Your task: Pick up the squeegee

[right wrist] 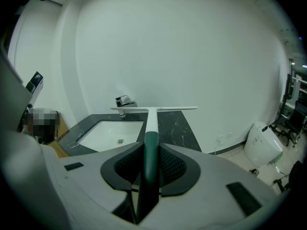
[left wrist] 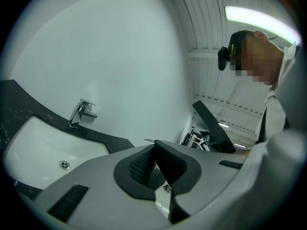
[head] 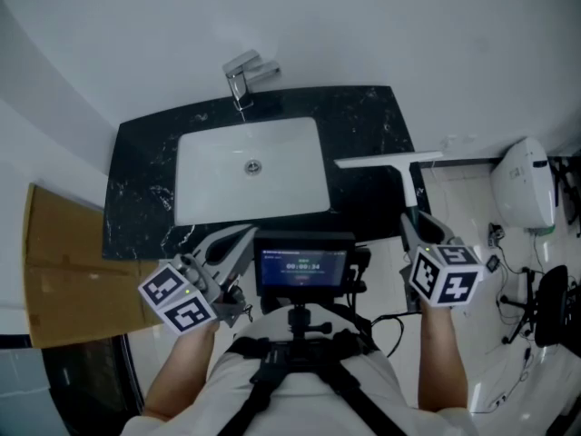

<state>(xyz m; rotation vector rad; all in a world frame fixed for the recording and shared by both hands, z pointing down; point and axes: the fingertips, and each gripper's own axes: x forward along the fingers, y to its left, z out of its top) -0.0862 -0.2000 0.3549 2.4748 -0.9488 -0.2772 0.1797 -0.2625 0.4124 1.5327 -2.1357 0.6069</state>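
Note:
The squeegee (head: 388, 160) has a white blade, a white shaft and a dark green handle. It hangs above the right end of the black counter (head: 363, 121), blade away from me. My right gripper (head: 410, 228) is shut on the handle. In the right gripper view the green handle (right wrist: 151, 152) sits clamped between the two pads, and the blade (right wrist: 153, 108) stretches crosswise in front of the tap. My left gripper (head: 243, 234) is held low at the counter's front edge. Its jaws meet at the tips with nothing between them (left wrist: 154, 150).
A white basin (head: 250, 166) is set in the counter with a chrome tap (head: 243, 73) behind it. Flat cardboard (head: 64, 262) leans at the left. A white appliance (head: 525, 182) and cables lie on the floor at the right. A small screen (head: 304, 263) rides on my chest rig.

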